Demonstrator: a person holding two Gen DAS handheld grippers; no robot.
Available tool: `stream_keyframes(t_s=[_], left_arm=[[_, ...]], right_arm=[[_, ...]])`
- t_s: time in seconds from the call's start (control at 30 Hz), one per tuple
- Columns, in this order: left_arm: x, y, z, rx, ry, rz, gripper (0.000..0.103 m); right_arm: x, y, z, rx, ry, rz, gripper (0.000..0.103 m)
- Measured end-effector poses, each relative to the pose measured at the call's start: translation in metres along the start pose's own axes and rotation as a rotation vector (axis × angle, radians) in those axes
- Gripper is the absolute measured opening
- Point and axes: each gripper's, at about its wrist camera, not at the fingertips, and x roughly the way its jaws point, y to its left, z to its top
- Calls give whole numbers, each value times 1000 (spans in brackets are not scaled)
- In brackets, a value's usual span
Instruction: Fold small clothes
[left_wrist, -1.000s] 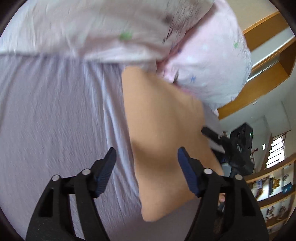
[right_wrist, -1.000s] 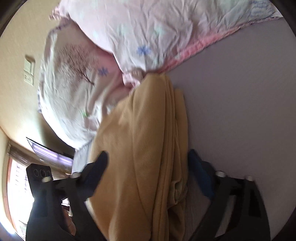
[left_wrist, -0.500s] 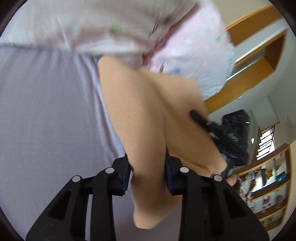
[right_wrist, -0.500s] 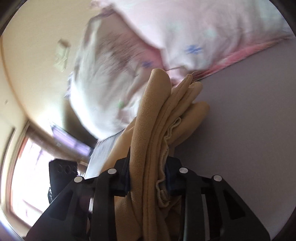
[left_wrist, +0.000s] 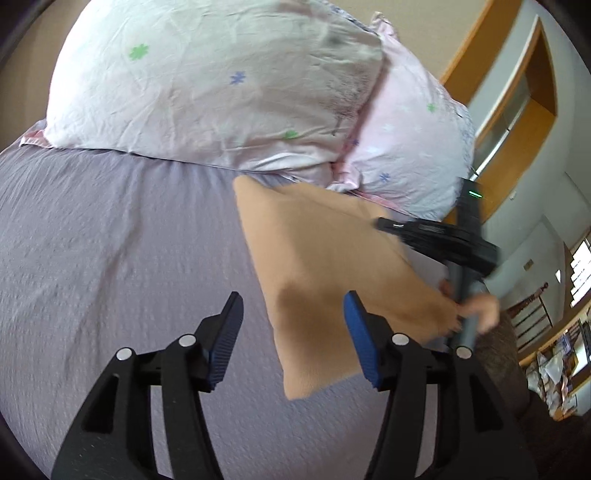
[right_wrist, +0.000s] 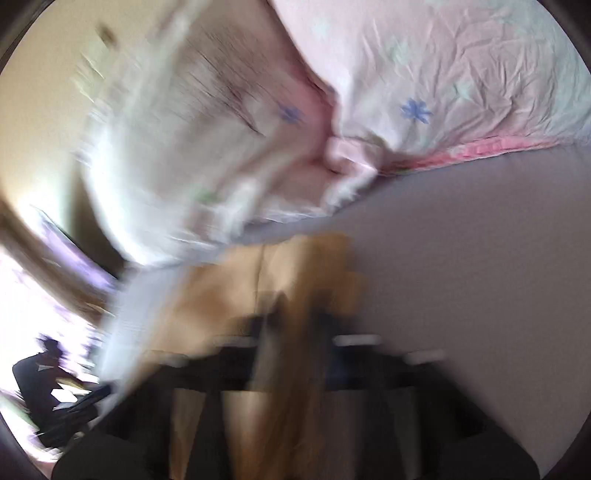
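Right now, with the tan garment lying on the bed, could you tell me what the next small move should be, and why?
Probably lower the open left gripper onto the tan garment's near edge and close. Its fingers straddle that edge without gripping, while the right gripper, though blurred, seems to pinch the far side.

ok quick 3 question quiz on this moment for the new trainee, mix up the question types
1. True or false: the left gripper is clamped on the tan garment.
2. Multiple choice: the tan garment lies on (A) a wooden table, (B) the lilac bedsheet, (C) a tiled floor.
3. Short answer: what sits just beyond the garment's far edge, in the left wrist view?

Key
1. False: its jaws stand wide apart, and one corner of the garment shows between the fingers.
2. B.
3. The pink floral pillows. The right gripper is too blurred to judge its state.
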Motion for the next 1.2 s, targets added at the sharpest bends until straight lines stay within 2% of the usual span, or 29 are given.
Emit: stream_keyframes(t_s=[0.07,0.2,0.23,0.3,0.37,0.43,0.5,0.6,0.67,0.73,0.77,0.83,0.9,0.93,0.97,1.0,1.07,1.1,1.2], left_arm=[[-6,-4,-6,15,-4,-10,58],[-22,-8,-19,63,-20,10,72],[-24,-10,-23,80,-19,21,75],[-28,-16,-30,114,-8,32,82],[-32,-22,-37,136,-4,33,87],[-33,-25,-40,137,-2,33,91],[-33,-28,-44,131,0,24,95],[-31,-34,-50,129,10,60,101],[-29,-37,-55,133,25,122,101],[-24,-40,-60,139,53,201,101],[-20,-42,-63,143,76,264,101],[-14,-43,-66,144,97,289,101],[-6,-44,-68,136,124,286,101],[-3,-44,-68,134,135,293,101],[2,-44,-69,134,149,312,101],[5,-44,-69,136,158,330,101],[14,-43,-71,141,187,379,101],[17,-42,-71,143,198,394,101],[23,-41,-74,144,215,418,101]], right_arm=[[0,-6,1,37,-2,-9,7],[-34,3,-8,8,-50,-3,9],[-51,6,-13,12,-66,42,14],[-82,10,-32,8,-72,236,26],[-103,21,-53,-21,-49,349,58],[-110,38,-80,-56,11,432,66],[-108,42,-97,-60,72,441,68],[-85,25,-105,10,106,237,67],[-81,8,-106,100,115,250,60],[-97,14,-110,68,61,216,62],[-106,19,-113,40,31,180,78],[-118,29,-119,-6,-18,105,102],[-125,34,-128,-59,-22,47,102],[-120,39,-133,-89,-6,-10,102],[-116,39,-137,-109,15,-75,102],[-108,44,-143,-145,51,-187,102],[-93,47,-151,-207,73,-322,102],[-87,51,-156,-245,75,-362,102],[-82,53,-164,-268,87,-339,102]])
